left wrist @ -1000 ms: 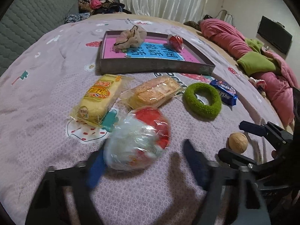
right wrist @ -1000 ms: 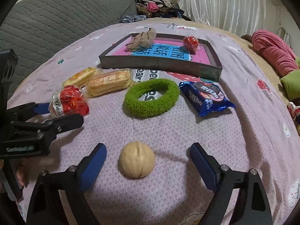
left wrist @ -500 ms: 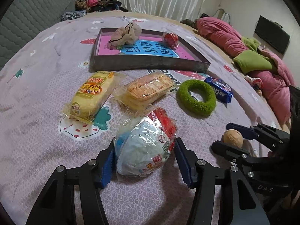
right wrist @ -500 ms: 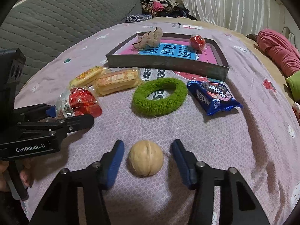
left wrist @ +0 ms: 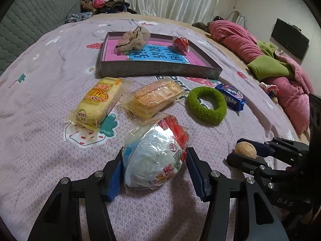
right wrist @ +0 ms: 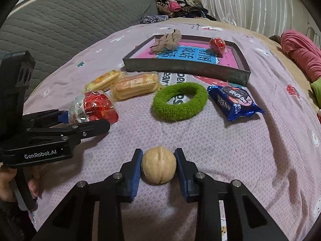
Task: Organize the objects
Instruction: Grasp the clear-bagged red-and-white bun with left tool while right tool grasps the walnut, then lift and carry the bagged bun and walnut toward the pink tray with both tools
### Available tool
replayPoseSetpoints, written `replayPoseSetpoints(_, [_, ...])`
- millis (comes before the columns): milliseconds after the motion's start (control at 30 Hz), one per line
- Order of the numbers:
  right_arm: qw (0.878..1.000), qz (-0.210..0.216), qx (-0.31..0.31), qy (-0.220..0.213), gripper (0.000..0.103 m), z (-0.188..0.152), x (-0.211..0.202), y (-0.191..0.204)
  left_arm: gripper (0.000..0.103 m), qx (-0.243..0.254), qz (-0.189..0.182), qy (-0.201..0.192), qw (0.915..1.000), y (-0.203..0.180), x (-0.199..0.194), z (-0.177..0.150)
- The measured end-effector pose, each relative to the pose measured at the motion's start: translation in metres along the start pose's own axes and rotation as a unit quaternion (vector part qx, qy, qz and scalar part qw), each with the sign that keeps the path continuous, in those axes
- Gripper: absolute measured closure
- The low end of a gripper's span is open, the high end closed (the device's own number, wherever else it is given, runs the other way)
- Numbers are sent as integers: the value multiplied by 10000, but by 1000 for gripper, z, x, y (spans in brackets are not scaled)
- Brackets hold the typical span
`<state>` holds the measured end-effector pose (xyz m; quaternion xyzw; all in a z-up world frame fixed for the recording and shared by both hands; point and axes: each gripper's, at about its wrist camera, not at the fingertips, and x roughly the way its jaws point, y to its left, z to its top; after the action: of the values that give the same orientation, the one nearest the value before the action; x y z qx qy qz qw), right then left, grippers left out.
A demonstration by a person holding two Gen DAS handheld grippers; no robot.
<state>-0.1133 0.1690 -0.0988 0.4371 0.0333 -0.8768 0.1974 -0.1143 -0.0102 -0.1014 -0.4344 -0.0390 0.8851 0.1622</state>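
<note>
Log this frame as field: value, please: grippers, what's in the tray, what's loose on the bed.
left gripper: shut on snack bag
right gripper: shut on walnut
tray: holds beige scrunchie and red candy
loose on bed: yellow cake pack, wafer pack, green ring, blue cookie pack
lift state: cannot tell whether the bag or the walnut is off the bed

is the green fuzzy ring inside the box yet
No, the green ring lies on the bedspread in front of the box, between the yellow snack packs and the blue cookie pack.
</note>
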Motion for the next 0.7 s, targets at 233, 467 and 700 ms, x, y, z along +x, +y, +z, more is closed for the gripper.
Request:
replayPoseSetpoints(233, [9999, -6, -53, -91, 70, 1, -9, 9, 44, -36, 59, -116, 9999, -4, -14, 0])
replayPoseSetpoints(467, [9996, -62, 3, -282, 70, 4, -28, 11, 44, -103, 248, -239, 9994, -11, -34, -3])
replayPoseSetpoints(700, [9989, -101, 97, -437, 70, 3, -51, 9, 44, -89, 407, -350, 9985, -24, -56, -7])
